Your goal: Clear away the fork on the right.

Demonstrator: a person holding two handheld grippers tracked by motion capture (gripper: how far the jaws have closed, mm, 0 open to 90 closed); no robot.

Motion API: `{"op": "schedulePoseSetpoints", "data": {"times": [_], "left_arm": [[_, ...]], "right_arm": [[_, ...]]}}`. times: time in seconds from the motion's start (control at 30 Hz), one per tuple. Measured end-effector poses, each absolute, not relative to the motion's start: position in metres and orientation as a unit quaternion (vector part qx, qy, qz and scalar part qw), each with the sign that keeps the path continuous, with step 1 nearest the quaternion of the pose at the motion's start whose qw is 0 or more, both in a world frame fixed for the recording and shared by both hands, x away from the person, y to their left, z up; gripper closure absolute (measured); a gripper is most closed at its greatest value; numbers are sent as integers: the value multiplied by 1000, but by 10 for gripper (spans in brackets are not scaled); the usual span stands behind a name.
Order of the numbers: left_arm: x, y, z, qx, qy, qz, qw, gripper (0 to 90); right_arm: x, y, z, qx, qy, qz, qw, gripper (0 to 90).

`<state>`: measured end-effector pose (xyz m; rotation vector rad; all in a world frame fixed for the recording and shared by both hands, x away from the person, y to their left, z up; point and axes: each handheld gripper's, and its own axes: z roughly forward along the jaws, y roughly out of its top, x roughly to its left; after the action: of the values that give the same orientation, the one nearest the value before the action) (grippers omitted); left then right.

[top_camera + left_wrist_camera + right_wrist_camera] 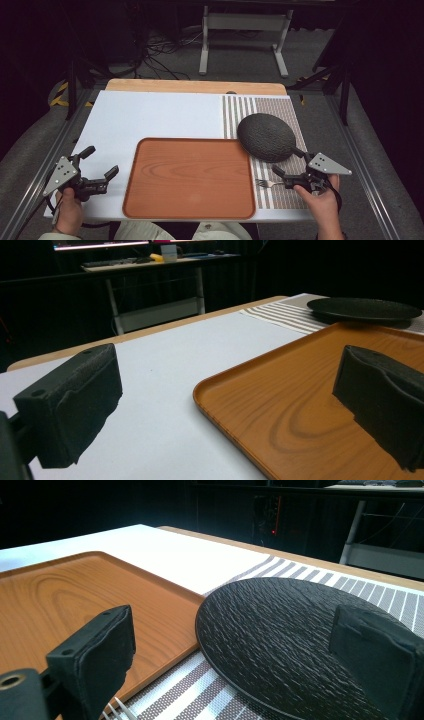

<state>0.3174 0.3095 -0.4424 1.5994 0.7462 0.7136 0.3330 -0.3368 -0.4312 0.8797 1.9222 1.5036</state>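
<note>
A brown wooden tray [190, 177] lies at the table's front centre, with nothing on it. Right of it, a round black textured plate [265, 137] rests on a striped placemat [280, 107], its left edge over the tray's far right corner. A small metal fork [267, 183] lies on the placemat near the front. My left gripper [100, 162] hovers open to the left of the tray, nothing between its jaws. My right gripper [288, 161] is open just in front of the plate, above the fork. The right gripper view shows the plate [280, 645] close ahead and the fork's tines [119, 711] at the bottom.
A white board [150, 117] covers the table, with a wooden strip [195, 86] along its far edge. Metal rails run down both sides. Beyond the table are a white stand [245, 30], cables and dark floor.
</note>
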Motion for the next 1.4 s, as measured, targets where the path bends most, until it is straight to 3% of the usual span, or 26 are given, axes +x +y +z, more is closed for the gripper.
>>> {"op": "schedulePoseSetpoints", "data": {"times": [0.8, 1.23, 1.4], "left_arm": [[316, 316, -441, 675, 334, 303, 583, 0], [316, 316, -440, 680, 330, 299, 582, 0], [315, 314, -440, 683, 328, 301, 579, 0]], "right_arm": [[331, -340, -423, 325, 721, 554, 261, 60], [349, -324, -397, 293, 777, 508, 230, 65], [354, -318, -393, 277, 803, 481, 218, 107]]}}
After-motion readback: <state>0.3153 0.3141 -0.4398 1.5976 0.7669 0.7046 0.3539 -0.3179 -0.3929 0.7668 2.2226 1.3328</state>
